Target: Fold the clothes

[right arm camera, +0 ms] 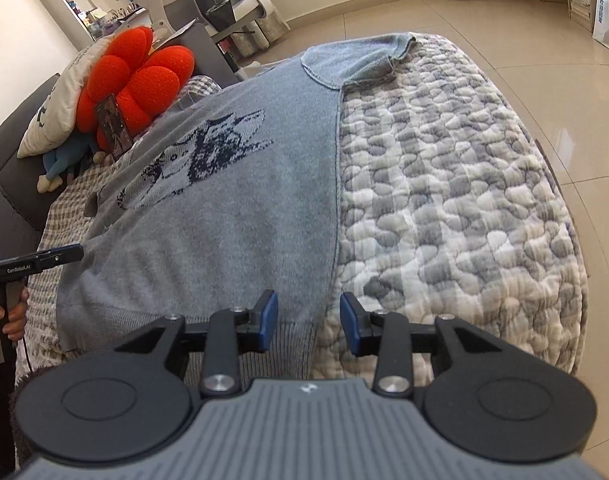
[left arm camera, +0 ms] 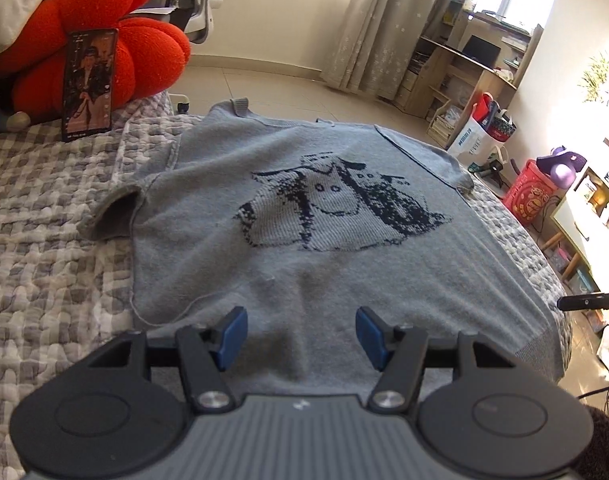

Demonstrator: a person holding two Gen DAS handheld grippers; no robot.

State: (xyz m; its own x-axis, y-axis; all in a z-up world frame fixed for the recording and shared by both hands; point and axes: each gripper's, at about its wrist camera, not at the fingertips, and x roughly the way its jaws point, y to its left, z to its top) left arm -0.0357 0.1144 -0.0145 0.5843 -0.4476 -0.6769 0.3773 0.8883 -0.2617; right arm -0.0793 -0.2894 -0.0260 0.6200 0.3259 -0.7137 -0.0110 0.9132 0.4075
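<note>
Grey knit sweater point(left arm camera: 288, 240) flat on quilt point(right arm camera: 444, 184), long axis hem-near to collar-far; left gripper point(left arm camera: 301, 334) and right gripper point(right arm camera: 309, 322) both released, nothing grasped.

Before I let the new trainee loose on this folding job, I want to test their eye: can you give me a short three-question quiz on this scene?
1. True or false: the grey sweater lies spread flat on the quilt, pattern side up.
2. The phone leans against: A) a white pillow B) a red cushion C) a chair
3. Fill in: neither the left gripper nor the right gripper holds any ____.

Key: 1 true; 2 B; 3 cloth
</note>
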